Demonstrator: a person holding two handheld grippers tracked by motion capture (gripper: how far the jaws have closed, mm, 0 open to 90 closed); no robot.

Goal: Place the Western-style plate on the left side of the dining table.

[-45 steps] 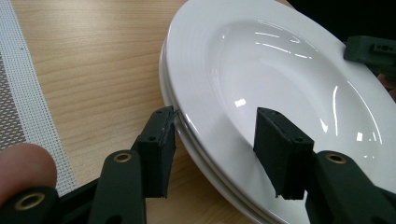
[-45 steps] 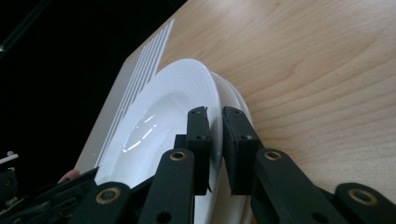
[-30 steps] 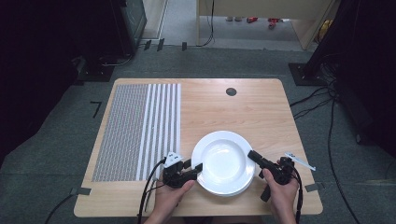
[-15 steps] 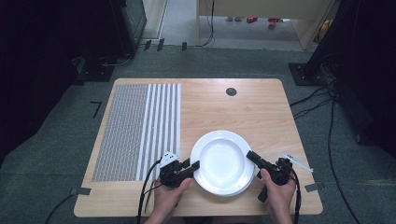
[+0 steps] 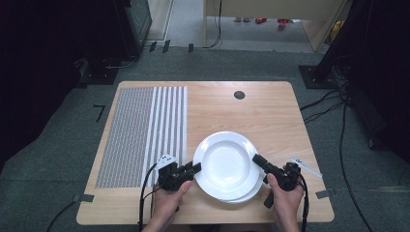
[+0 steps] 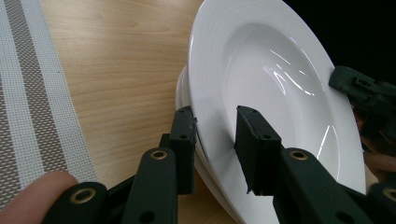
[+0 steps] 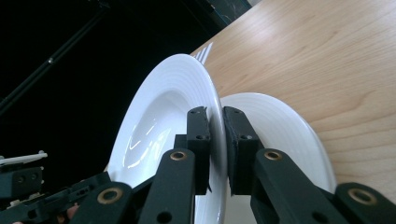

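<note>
Two white deep plates sit stacked near the table's front edge. The upper plate (image 5: pixel 226 164) (image 6: pixel 261 70) (image 7: pixel 163 116) is raised and offset to the upper left of the lower plate (image 5: pixel 249 193) (image 6: pixel 184 93) (image 7: pixel 285 135). My left gripper (image 5: pixel 196 167) (image 6: pixel 215 135) straddles the upper plate's left rim, one jaw under it and one on top. My right gripper (image 5: pixel 256 159) (image 7: pixel 215 140) is shut tight on the upper plate's right rim. In the left gripper view the right gripper (image 6: pixel 355 84) shows across the plate.
A grey and white striped mat (image 5: pixel 142 135) covers the left part of the wooden table (image 5: pixel 270 111). A small black round spot (image 5: pixel 239 94) lies at the table's far middle. Cables run over the floor to the right of the table.
The upper plate has come up and shifted slightly to the upper left, uncovering a crescent of the lower plate at the front right. Both hands have stayed at the rim.
</note>
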